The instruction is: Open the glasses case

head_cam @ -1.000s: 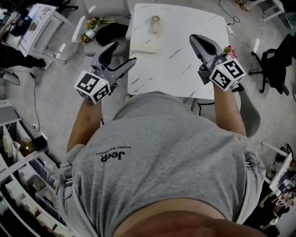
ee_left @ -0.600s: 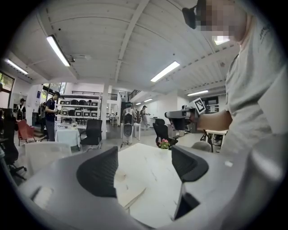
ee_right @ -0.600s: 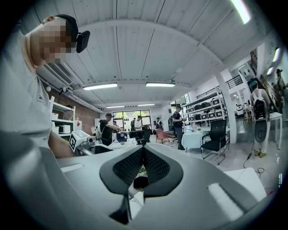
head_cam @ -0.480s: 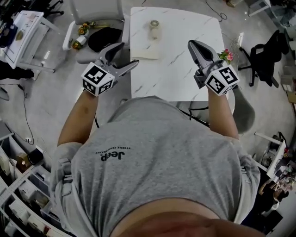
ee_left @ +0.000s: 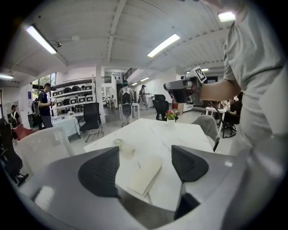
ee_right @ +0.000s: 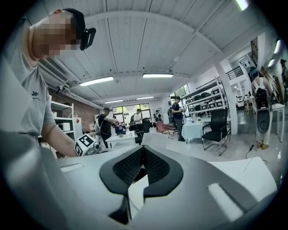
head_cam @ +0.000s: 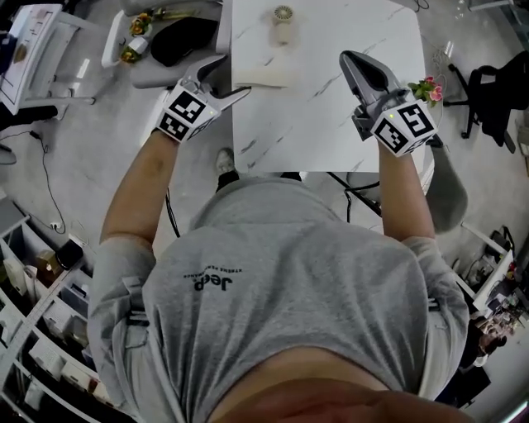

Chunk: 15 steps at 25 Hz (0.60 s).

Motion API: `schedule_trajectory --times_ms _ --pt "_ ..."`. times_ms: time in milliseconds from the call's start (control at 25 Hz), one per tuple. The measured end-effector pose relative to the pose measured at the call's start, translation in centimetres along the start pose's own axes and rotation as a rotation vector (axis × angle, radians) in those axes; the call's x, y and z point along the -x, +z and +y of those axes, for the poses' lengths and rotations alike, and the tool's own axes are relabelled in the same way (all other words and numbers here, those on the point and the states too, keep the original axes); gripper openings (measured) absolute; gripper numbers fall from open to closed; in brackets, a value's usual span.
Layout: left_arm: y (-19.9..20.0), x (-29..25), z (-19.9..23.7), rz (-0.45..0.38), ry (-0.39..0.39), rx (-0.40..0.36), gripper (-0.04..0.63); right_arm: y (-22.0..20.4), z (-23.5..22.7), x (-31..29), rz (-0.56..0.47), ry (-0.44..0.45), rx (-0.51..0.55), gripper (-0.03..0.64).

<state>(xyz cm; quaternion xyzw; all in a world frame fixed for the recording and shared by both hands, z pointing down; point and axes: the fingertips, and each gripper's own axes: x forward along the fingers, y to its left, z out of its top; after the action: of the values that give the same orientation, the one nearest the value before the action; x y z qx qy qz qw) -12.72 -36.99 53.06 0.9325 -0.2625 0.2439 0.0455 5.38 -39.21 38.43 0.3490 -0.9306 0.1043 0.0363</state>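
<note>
A flat cream glasses case (head_cam: pixel 264 74) lies closed on the white marble table (head_cam: pixel 331 116), near its left edge; the left gripper view shows this case (ee_left: pixel 146 175) between and beyond the jaws. My left gripper (head_cam: pixel 227 78) is open and empty, hovering at the table's left edge just beside the case, not touching it. In its own view the left gripper (ee_left: pixel 144 166) has its two pads wide apart. My right gripper (head_cam: pixel 347 58) is over the table's right part, its jaws shut on nothing; the right gripper (ee_right: pixel 143 155) shows both pads pressed together.
A small round-topped cream object (head_cam: pixel 283 23) stands beyond the case. A pot of flowers (head_cam: pixel 426 89) sits at the table's right edge. A grey chair with a black bag (head_cam: pixel 178 41) is on the left and a black office chair (head_cam: pixel 496 91) on the right. People stand in the background.
Both grippers have moved forward over the table. The left one has come in from the floor side to the table's left edge by the case. Neither has changed its jaw state.
</note>
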Motion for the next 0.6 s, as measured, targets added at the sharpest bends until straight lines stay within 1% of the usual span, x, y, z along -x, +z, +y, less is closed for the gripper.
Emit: schedule_trajectory --times_ms 160,280,400,600 --pt "-2.8 -3.4 0.7 0.048 -0.041 -0.006 0.399 -2.4 -1.3 -1.7 0.017 0.002 -0.014 0.006" --pt "-5.0 -5.3 1.1 0.100 -0.062 -0.037 0.399 -4.2 -1.7 -2.7 0.039 0.010 -0.024 0.006" --pt "-6.9 -6.8 1.5 0.135 -0.083 -0.059 0.399 -5.4 -2.0 -3.6 0.059 0.015 -0.028 0.006" --pt "-9.7 -8.4 1.4 0.191 -0.128 -0.077 0.399 -6.6 -2.6 -4.8 0.065 0.021 -0.047 0.006"
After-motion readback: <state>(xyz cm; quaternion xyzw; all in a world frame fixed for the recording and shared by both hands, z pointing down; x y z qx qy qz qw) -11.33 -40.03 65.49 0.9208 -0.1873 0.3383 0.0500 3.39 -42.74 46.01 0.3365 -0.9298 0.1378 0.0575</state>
